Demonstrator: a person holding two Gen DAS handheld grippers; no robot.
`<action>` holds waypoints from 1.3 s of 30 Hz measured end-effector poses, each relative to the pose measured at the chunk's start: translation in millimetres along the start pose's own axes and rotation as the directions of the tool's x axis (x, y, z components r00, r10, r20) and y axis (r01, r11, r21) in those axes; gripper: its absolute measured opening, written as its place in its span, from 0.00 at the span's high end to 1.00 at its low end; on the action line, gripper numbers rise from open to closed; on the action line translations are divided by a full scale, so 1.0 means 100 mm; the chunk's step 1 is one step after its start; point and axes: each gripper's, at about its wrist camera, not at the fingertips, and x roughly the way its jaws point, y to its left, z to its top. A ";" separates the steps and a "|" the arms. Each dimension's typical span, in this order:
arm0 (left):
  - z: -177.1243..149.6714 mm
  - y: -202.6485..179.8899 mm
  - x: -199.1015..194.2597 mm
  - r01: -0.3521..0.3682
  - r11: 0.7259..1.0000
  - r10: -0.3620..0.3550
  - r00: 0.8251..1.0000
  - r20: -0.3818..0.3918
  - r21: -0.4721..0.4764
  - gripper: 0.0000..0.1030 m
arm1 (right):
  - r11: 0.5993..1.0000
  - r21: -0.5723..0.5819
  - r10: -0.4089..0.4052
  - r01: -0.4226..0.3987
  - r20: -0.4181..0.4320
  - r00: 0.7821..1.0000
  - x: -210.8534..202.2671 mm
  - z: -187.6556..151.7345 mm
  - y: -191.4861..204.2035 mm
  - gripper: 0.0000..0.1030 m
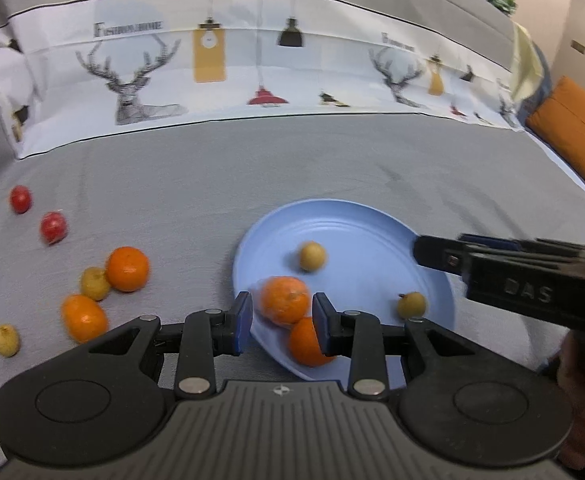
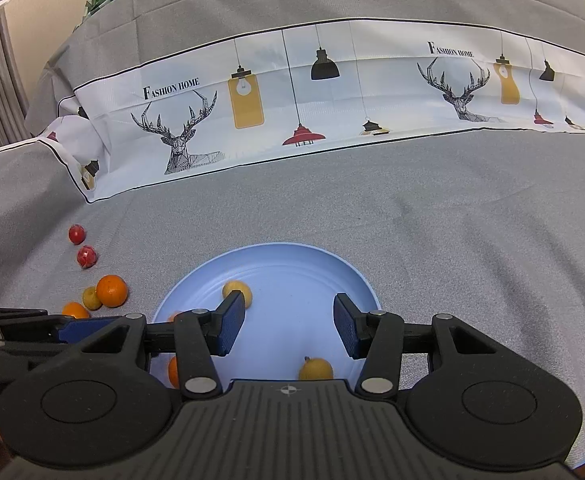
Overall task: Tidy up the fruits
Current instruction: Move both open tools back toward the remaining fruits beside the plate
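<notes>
Four fruits lie on the round pale-blue plastic plate (image 1: 356, 232): two orange mandarins and two small yellow ones. Our left tool (image 1: 281, 322) stands released, its blue pads either side of the upper orange mandarin (image 1: 285, 299) without touching, so we judge a drop just made; lift straight up to avoid nudging it. Our right tool (image 2: 289, 324) hangs released and empty over the plate. Two mandarins, three yellow fruits and two small red fruits (image 1: 53, 227) wait on the grey cloth. The patterned cloth reads "FASHION HOME" (image 2: 171, 88).

"FASHION HOME" on printed cloth (image 2: 292, 96)
</notes>
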 end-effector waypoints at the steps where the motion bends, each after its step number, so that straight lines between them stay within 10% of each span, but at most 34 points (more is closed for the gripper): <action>1: 0.00 0.02 0.00 -0.018 1.000 0.018 1.000 0.001 -0.009 0.65 | 1.000 0.000 0.000 0.000 0.000 1.000 0.00 0.00 0.00 0.50; 26: 0.09 0.50 -0.08 -0.228 0.949 0.232 0.973 -0.007 -0.218 0.59 | 1.000 -0.020 0.006 -0.006 0.019 1.000 -0.02 0.01 0.04 0.56; 31: 0.21 0.79 -0.15 -0.165 0.925 0.175 0.985 -0.001 -0.342 0.63 | 0.999 -0.025 0.047 -0.045 0.059 0.997 -0.08 0.04 0.08 0.76; 39: 0.39 1.43 -0.10 -0.009 0.853 -0.003 1.000 -0.023 -0.522 0.63 | 0.983 -0.101 0.161 -0.155 0.058 0.985 -0.08 0.07 0.41 0.76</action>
